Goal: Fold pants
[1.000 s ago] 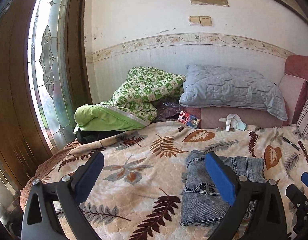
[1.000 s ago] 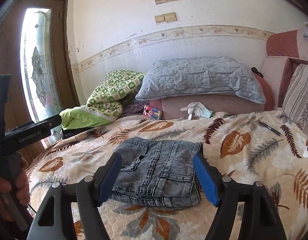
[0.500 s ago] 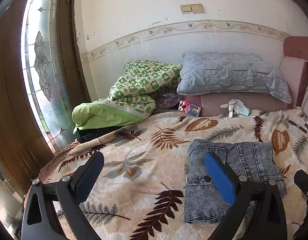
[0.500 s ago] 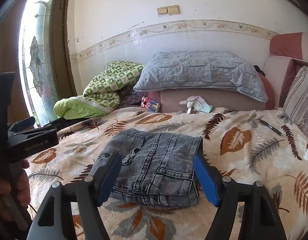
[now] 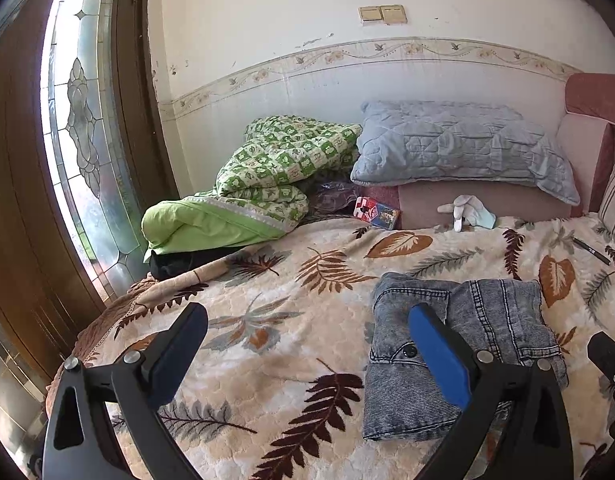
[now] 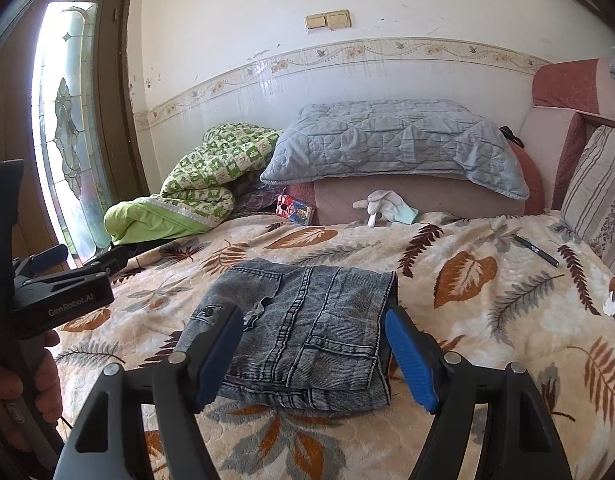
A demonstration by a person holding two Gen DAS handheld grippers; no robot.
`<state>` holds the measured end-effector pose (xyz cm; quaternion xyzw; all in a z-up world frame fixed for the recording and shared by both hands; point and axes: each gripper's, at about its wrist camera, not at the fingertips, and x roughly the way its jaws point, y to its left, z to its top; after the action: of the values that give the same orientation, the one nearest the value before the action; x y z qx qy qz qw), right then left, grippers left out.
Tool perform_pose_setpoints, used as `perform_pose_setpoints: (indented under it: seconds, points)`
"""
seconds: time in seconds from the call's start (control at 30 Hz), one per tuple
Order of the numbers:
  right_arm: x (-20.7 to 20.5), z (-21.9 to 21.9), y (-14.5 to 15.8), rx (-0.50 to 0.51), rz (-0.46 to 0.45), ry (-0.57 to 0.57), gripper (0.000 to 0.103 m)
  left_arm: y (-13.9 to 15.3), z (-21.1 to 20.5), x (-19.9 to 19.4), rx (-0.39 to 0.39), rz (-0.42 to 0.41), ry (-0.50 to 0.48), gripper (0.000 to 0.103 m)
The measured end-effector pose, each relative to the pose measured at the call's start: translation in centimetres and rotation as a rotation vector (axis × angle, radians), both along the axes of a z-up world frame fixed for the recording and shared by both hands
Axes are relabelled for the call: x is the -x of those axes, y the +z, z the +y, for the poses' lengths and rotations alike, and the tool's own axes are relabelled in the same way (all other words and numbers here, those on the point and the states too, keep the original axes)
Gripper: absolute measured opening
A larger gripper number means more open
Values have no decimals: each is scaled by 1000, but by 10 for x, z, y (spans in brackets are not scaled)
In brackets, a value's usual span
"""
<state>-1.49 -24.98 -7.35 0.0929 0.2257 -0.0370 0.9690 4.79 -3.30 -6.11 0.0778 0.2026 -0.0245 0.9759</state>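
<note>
Folded grey denim pants [image 6: 307, 332] are seen lying flat on a leaf-patterned bedspread [image 6: 487, 300], both grippers held wide open and empty.

The right gripper [image 6: 313, 354] is held just in front of the pants, its blue pads spread either side of the near edge without touching the cloth. The left gripper [image 5: 307, 354] is held to the left of the pants over bare bedspread, nothing between its jaws. Beyond the pants, a grey pillow [image 6: 395, 144], a green quilt [image 6: 195, 192] and a white glove [image 6: 381, 206] are seen; a black pen [image 6: 537, 245] lies to their right.
</note>
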Motion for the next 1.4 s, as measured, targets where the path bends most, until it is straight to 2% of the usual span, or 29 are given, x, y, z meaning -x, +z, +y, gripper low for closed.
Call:
perform_pose_setpoints:
  seconds: [1.4]
  points:
    - [-3,-5,-4,-16,24,-19,77,1,8,-3,26,17,18,101]
